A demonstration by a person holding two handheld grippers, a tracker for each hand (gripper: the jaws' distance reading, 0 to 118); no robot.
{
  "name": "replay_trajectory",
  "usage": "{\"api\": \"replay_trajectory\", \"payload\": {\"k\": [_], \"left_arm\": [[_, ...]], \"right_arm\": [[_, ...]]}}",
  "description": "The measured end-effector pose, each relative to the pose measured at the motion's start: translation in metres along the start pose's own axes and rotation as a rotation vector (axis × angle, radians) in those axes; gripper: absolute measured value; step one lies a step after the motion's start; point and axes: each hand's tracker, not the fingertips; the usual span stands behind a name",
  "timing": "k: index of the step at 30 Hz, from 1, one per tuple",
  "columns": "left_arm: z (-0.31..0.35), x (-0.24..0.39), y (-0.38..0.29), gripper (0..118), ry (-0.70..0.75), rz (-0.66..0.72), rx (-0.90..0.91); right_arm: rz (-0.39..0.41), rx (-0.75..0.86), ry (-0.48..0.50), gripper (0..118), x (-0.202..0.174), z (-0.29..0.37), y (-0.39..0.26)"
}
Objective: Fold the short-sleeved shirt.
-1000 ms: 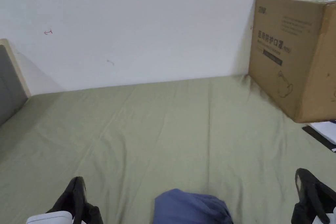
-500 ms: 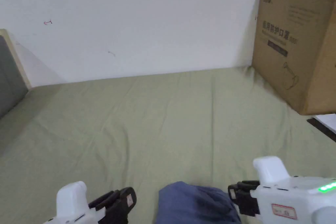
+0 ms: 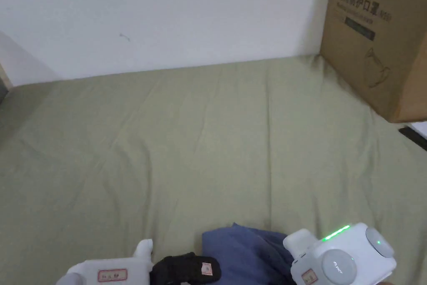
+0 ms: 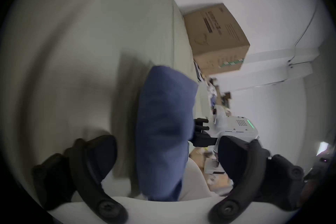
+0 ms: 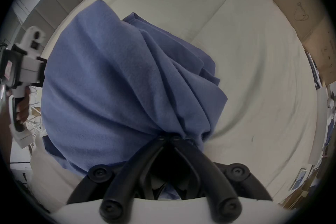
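The blue shirt [image 3: 242, 254] sits bunched in a heap at the near edge of the bed [image 3: 208, 139], which is covered with an olive-green sheet creased in long lines. In the right gripper view, the right gripper [image 5: 168, 138] has its two black jaws brought together at their tips, with gathered folds of the shirt pinched between them; the cloth fans out from the pinch and billows up in front of the camera. In the head view, that gripper's white body with a green light lies just to the right of the heap. The left gripper [image 4: 167, 151] has its jaws spread wide apart; in its own view the blurred shirt stands between them, with a gap on either side. From the head view, its black jaw points at the left side of the heap, just beside it. A cardboard box [image 3: 375, 35] stands at the far right of the bed against the white wall [image 3: 167, 14].
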Motion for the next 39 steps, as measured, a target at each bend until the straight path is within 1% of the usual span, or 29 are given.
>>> {"api": "replay_trajectory", "payload": {"k": [2, 3, 4, 5, 6, 7, 8, 9, 10, 11, 14, 16, 17, 18, 19, 20, 21, 24, 25, 27, 28, 30, 31, 32, 34, 35, 36, 37, 39], "left_arm": [[-0.034, -0.014, 0.006, 113, -0.079, 0.045, -0.080], [-0.050, -0.014, 0.009, 113, -0.174, 0.063, -0.106], [-0.065, -0.009, 0.011, 110, -0.239, 0.083, -0.123], [-0.080, -0.002, 0.011, 100, -0.213, 0.094, -0.128], [-0.089, 0.000, 0.012, 66, -0.118, 0.066, -0.112], [-0.087, -0.004, 0.015, 29, 0.078, -0.005, -0.077], [-0.086, -0.009, 0.015, 29, 0.259, -0.048, -0.072], [-0.094, -0.009, 0.010, 29, 0.110, 0.003, -0.064], [-0.084, -0.009, 0.011, 28, 0.082, 0.016, -0.051], [-0.085, -0.009, 0.010, 28, 0.104, -0.015, -0.066], [-0.065, 0.009, 0.008, 28, 0.139, -0.025, -0.052], [-0.036, 0.031, 0.010, 27, 0.202, -0.160, -0.038], [-0.017, 0.042, 0.017, 27, 0.232, -0.221, -0.054], [0.010, 0.041, 0.020, 26, 0.303, -0.248, -0.068], [0.041, 0.034, 0.024, 26, 0.382, -0.254, -0.064], [0.074, 0.027, 0.029, 26, 0.476, -0.264, -0.052], [0.117, 0.025, 0.041, 26, 0.605, -0.280, -0.042], [0.236, 0.008, 0.058, 26, 0.904, -0.258, 0.041], [0.269, 0.010, 0.069, 26, 1.000, -0.260, 0.071], [0.323, 0.010, 0.078, 26, 1.239, -0.310, 0.067], [0.342, 0.006, 0.083, 26, 1.312, -0.316, 0.042], [0.379, -0.003, 0.094, 30, 1.405, -0.274, 0.041], [0.398, -0.010, 0.098, 43, 1.454, -0.257, 0.042], [0.411, -0.011, 0.099, 63, 1.512, -0.258, 0.058], [0.432, 0.004, 0.103, 104, 1.685, -0.340, 0.082], [0.444, 0.005, 0.104, 110, 1.723, -0.355, 0.090], [0.457, 0.007, 0.104, 110, 1.745, -0.357, 0.111], [0.446, 0.029, 0.088, 110, 1.748, -0.358, 0.128], [0.457, 0.034, 0.081, 110, 1.742, -0.328, 0.149]], "right_arm": [[0.003, 0.008, -0.001, 0, -0.001, -0.001, -0.004], [0.002, 0.017, -0.001, 0, 0.000, -0.001, -0.006], [0.000, 0.026, 0.002, 0, 0.001, -0.001, -0.007], [-0.003, 0.036, 0.006, 0, 0.002, -0.001, -0.009], [-0.009, 0.045, 0.011, 0, 0.004, -0.001, -0.011], [-0.025, 0.057, 0.021, 0, 0.006, -0.001, -0.013], [-0.043, 0.069, 0.028, 0, 0.008, -0.002, -0.015], [-0.053, 0.081, 0.028, 0, 0.008, -0.003, -0.019], [-0.064, 0.105, 0.033, 0, 0.008, -0.001, -0.021], [-0.062, 0.112, 0.030, 0, 0.007, 0.001, -0.024], [-0.013, 0.171, -0.005, 0, -0.001, 0.012, -0.030], [-0.019, 0.244, -0.020, 0, -0.009, 0.029, -0.038], [-0.023, 0.272, -0.001, 0, -0.012, 0.037, -0.042], [-0.028, 0.294, 0.045, 0, -0.016, 0.046, -0.046], [-0.032, 0.302, 0.059, 0, -0.021, 0.054, -0.049], [-0.028, 0.296, 0.046, 0, -0.027, 0.061, -0.052], [-0.023, 0.301, 0.039, 0, -0.034, 0.067, -0.055], [-0.008, 0.305, 0.020, 0, -0.053, 0.077, -0.061], [-0.005, 0.303, 0.021, 0, -0.058, 0.079, -0.062], [-0.005, 0.294, 0.032, 0, -0.067, 0.081, -0.064], [-0.010, 0.288, 0.039, 0, -0.072, 0.081, -0.063], [-0.030, 0.274, 0.055, 0, -0.076, 0.083, -0.061], [-0.040, 0.270, 0.060, 0, -0.076, 0.084, -0.059], [-0.044, 0.270, 0.063, 0, -0.076, 0.086, -0.057], [-0.048, 0.271, 0.045, 0, -0.074, 0.087, -0.052], [-0.047, 0.269, 0.027, 0, -0.073, 0.088, -0.050], [-0.045, 0.269, 0.009, 0, -0.071, 0.088, -0.048], [-0.045, 0.271, -0.008, 0, -0.069, 0.088, -0.047], [-0.051, 0.278, -0.024, 0, -0.066, 0.090, -0.045]]}}
